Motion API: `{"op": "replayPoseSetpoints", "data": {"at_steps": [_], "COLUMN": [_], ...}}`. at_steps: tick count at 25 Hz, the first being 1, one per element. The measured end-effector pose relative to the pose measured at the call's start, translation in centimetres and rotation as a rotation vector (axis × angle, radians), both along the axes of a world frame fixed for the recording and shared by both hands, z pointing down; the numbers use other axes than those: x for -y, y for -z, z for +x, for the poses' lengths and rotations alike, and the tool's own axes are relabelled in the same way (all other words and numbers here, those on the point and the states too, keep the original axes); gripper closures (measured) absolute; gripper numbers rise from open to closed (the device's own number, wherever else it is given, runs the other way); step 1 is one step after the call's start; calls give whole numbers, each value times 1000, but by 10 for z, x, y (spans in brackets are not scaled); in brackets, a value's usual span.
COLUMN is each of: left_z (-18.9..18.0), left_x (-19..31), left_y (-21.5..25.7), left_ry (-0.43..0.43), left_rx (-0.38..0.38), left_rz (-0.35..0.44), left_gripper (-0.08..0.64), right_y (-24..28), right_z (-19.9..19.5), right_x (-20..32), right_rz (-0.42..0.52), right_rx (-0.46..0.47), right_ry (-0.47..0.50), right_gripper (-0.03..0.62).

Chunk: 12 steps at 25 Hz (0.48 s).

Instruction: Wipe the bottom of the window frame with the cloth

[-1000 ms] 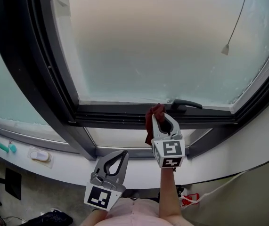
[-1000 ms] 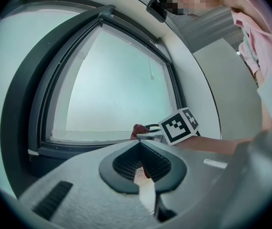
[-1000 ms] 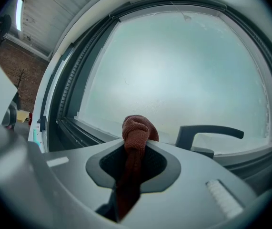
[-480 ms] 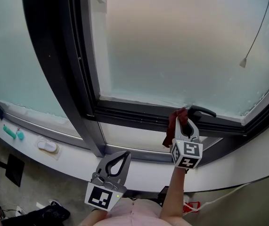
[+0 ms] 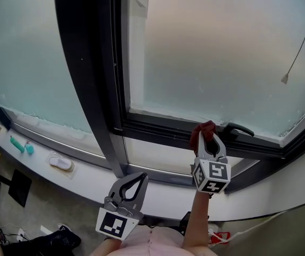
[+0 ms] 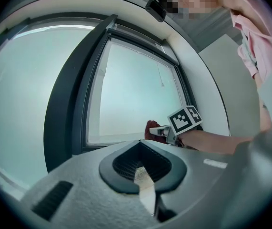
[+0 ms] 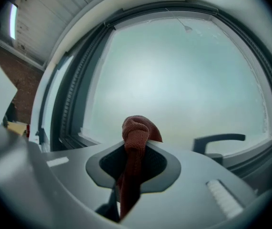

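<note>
- The right hand-held gripper (image 5: pixel 208 136) has its jaws clamped on the cloth (image 5: pixel 201 132). In the right gripper view the dark red fabric (image 7: pixel 136 133) runs up through the closed jaws and bunches into a rounded knob above the tips.
- The cloth is a soft, looped terry-like weave, crumpled rather than folded.
- The bunched end sits at the bottom rail of the window frame (image 5: pixel 160 128), just left of the handle (image 5: pixel 239 128). Whether it presses on the rail I cannot tell.
- The left hand-held gripper (image 5: pixel 139 176) is held low, well apart from the frame, with its jaws together on nothing. Its tips meet and leave a teardrop-shaped opening behind them.
- Both grippers are grey matte plastic with ribbed dark pads, and each carries a cube with black-and-white square markers.
- The frame is dark, smooth metal with stepped ridges, and the handle is a black curved lever.
- The glass (image 5: pixel 221 52) is frosted and pale.
- A thin cord (image 5: pixel 302 33) hangs over the glass.
</note>
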<state>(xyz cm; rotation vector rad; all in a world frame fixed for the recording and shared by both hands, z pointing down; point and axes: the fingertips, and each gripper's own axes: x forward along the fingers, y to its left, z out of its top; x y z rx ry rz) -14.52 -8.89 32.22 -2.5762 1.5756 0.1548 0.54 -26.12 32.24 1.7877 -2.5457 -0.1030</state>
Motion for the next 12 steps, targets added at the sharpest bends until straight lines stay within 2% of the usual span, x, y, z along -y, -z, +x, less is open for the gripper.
{"op": "replayPoseSetpoints", "data": {"at_steps": [3, 6, 9, 12], "left_z": [-12, -25, -39, -55], "left_x": [-3, -6, -10, -14], "left_y": [1, 1, 1, 0], "left_ry": [20, 44, 69, 99], "left_rx": [-5, -8, -10, -9], "left_rz": [-1, 2, 2, 0], "left_gripper": [561, 561, 561, 561], "right_y": [16, 11, -4, -21], "right_z": [-81, -159, -212, -239], "right_x": [-23, -45, -53, -49], "right_rz": [54, 53, 17, -36], "right_rx": [30, 7, -1, 3], "right_ry": [202, 379, 483, 523], "right_gripper": [525, 525, 525, 525]}}
